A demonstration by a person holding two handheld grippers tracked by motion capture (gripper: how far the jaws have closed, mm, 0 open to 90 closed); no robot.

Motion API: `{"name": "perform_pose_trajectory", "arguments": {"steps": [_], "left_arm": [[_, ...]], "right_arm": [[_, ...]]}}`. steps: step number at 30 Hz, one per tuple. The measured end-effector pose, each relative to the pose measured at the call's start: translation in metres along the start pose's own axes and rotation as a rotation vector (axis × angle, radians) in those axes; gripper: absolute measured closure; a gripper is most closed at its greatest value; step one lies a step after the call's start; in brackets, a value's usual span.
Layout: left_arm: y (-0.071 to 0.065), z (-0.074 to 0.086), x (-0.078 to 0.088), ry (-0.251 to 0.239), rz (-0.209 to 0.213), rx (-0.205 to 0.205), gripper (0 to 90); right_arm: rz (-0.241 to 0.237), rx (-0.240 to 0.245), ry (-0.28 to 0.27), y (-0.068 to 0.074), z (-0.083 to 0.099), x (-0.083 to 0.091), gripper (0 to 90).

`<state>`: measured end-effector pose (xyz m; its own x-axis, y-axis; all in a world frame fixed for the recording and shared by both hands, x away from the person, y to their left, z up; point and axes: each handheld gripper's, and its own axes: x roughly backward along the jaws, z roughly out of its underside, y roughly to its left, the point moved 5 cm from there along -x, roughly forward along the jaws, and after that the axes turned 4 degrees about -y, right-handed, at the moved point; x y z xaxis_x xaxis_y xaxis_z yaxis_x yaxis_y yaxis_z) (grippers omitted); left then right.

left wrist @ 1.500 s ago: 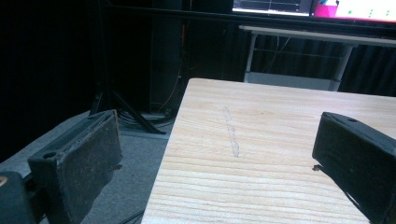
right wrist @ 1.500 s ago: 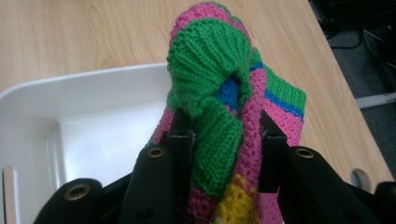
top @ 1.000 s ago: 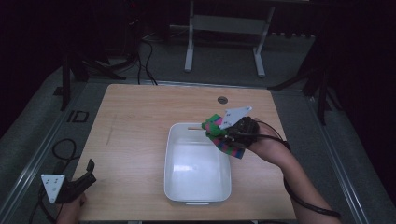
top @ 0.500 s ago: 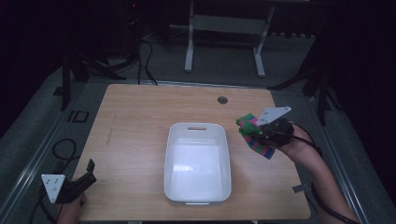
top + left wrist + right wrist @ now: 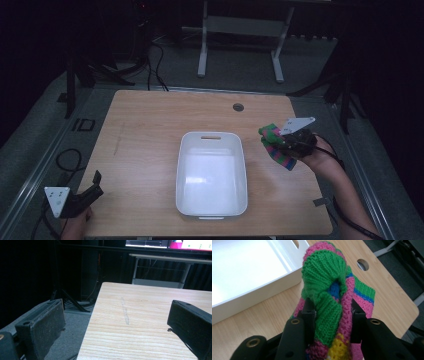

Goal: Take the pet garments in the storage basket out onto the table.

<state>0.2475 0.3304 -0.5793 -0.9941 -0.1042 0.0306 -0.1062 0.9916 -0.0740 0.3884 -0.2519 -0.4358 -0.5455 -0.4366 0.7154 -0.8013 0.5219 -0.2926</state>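
1. Knitted cloth (image 5: 329, 300), striped in green, pink, blue and yellow, is bunched between the jaws of the right gripper (image 5: 331, 312), which are pressed in on it from both sides.
2. From the high view, the right gripper (image 5: 289, 142) holds the cloth (image 5: 274, 146) over the right part of the wooden table (image 5: 150, 130), just to the right of the white tub (image 5: 212, 172) and apart from its rim.
3. In the right gripper view the tub (image 5: 249, 272) lies to the upper left, its inside bare and brightly lit, with a slot handle in its far wall.
4. A round hole (image 5: 238, 107) sits in the tabletop near the far edge, beyond the tub.
5. The left gripper (image 5: 82, 196) rests at the near left corner of the table, well apart from the tub.
6. In the left gripper view its jaws stand wide apart with nothing between them, one over the floor beside the table edge, the other over the wood (image 5: 140, 322).
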Motion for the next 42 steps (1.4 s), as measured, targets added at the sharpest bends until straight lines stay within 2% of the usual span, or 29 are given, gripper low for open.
{"name": "perform_pose_trajectory", "arguments": {"steps": [1,6,14,22,26,34,37,40,42], "left_arm": [[0.0,0.0,0.0,0.0,0.0,0.0,1.8],[0.0,0.0,0.0,0.0,0.001,0.0,1.8],[0.0,0.0,0.0,-0.001,0.001,-0.003,1.8],[0.0,0.0,0.0,-0.001,0.001,-0.006,1.9],[0.0,0.0,0.0,-0.002,-0.001,-0.007,1.8],[0.0,0.0,0.0,-0.001,-0.001,-0.007,1.9],[0.0,0.0,0.0,0.0,-0.001,-0.006,1.8],[0.0,0.0,0.0,-0.001,0.0,-0.003,1.8],[0.0,0.0,0.0,0.0,0.001,-0.003,1.9]], "right_arm": [[0.003,-0.016,-0.004,-0.002,0.002,-0.007,66.0],[0.001,-0.029,0.001,-0.004,0.005,-0.018,66.0],[0.002,-0.037,0.055,-0.006,0.022,-0.057,65.9],[-0.018,-0.059,0.137,-0.002,0.044,-0.094,65.6],[-0.029,-0.073,0.146,0.0,0.05,-0.107,65.4],[-0.038,-0.1,0.166,0.007,0.064,-0.13,63.5],[-0.025,-0.136,0.141,0.005,0.065,-0.134,63.5],[-0.022,-0.134,0.143,0.006,0.065,-0.134,62.3],[-0.027,-0.135,0.153,0.007,0.064,-0.133,57.5]]}}
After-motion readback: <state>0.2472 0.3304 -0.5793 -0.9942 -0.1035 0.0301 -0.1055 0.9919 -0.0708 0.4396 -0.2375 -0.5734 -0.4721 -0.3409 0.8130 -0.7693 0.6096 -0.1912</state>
